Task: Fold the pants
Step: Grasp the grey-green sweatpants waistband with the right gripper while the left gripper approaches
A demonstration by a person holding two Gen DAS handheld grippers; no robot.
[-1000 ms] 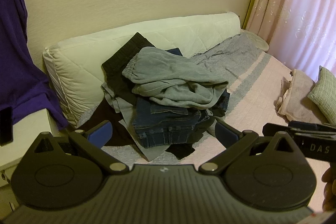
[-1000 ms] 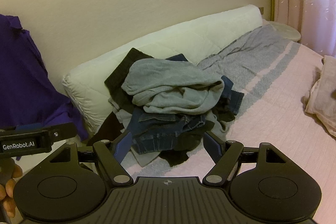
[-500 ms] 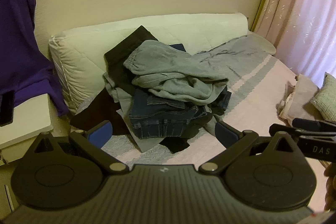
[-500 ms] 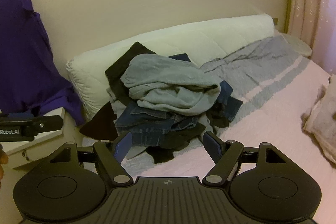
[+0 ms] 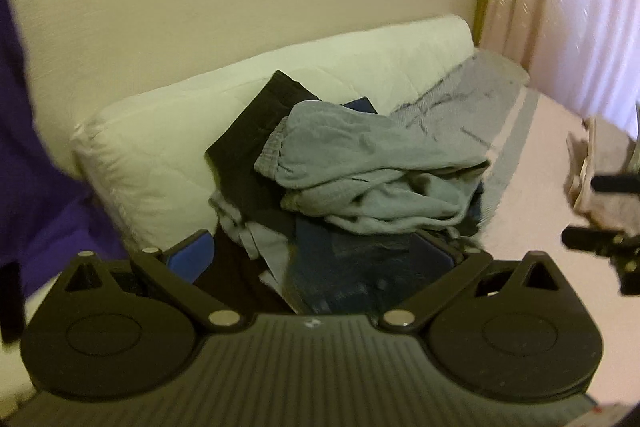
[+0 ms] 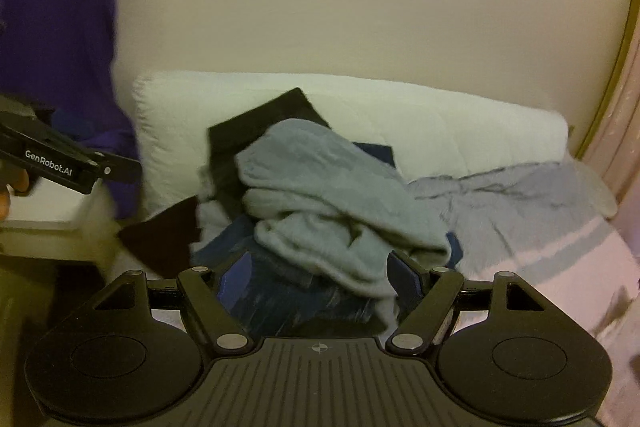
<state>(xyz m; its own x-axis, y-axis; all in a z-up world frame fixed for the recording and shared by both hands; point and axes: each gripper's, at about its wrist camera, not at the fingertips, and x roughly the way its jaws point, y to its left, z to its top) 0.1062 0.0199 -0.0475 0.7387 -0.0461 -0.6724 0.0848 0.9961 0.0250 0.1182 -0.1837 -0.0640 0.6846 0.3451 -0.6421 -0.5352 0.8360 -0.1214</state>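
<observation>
Lying crumpled on top of a heap of dark garments (image 5: 344, 267) at the head of the bed (image 6: 580, 267), the grey pants (image 5: 372, 163) are showing their elastic waistband toward the left, their bunched length running left to right. Behind the heap a white pillow (image 5: 160, 155) is leaning on the wall; open pink bedspread is stretching right toward the curtain (image 5: 560, 7). Both the left gripper (image 5: 324, 247) and right gripper (image 6: 320, 275) are standing released, jaws spread wide over the heap's near edge, gripping nothing
</observation>
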